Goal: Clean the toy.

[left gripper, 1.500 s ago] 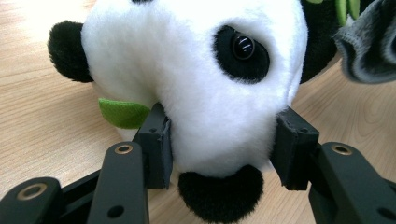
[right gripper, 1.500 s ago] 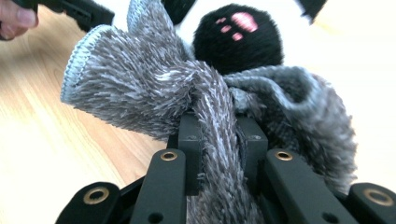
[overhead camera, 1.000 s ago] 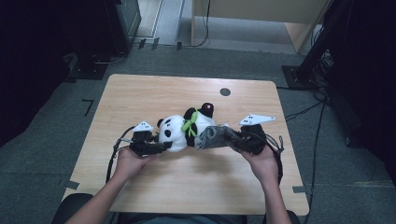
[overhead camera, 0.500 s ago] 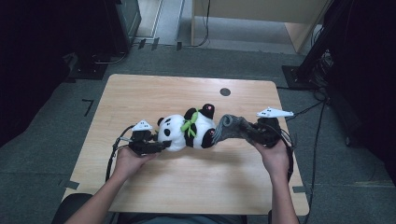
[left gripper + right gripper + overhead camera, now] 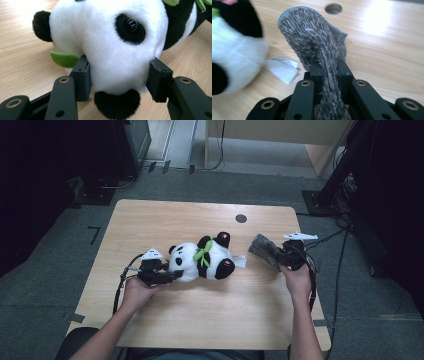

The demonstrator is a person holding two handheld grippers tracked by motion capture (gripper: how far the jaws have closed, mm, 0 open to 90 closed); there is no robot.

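Both grippers are busy: the left gripper (image 5: 165,276), at lower left of centre in the high view, has its jaws clamped on the head of the panda (image 5: 202,261), and the left gripper view shows the two black pads pressed into the white fur on either side of the muzzle, just above the black nose (image 5: 117,103). Its jaws have just been easing a little wider, yet the fur between them is pinched. The right gripper (image 5: 280,256), at right of centre, has its jaws squeezed together on a grey sock (image 5: 265,251); the right gripper view shows the fuzzy knit rising between the pads and curling up toward the top of the frame.

Largest in the scene is the wooden table (image 5: 150,220), filling the middle of the high view. On it, at its centre, lies the panda on its side, head toward the left gripper. The sock sits to the right of the toy, apart from it. A green leaf (image 5: 64,59) pokes out beside the left pad. A white tag (image 5: 240,262) sticks out from the panda's rear toward the sock. Smallest is a dark round hole (image 5: 241,218) in the tabletop, above and between the toy and the sock.
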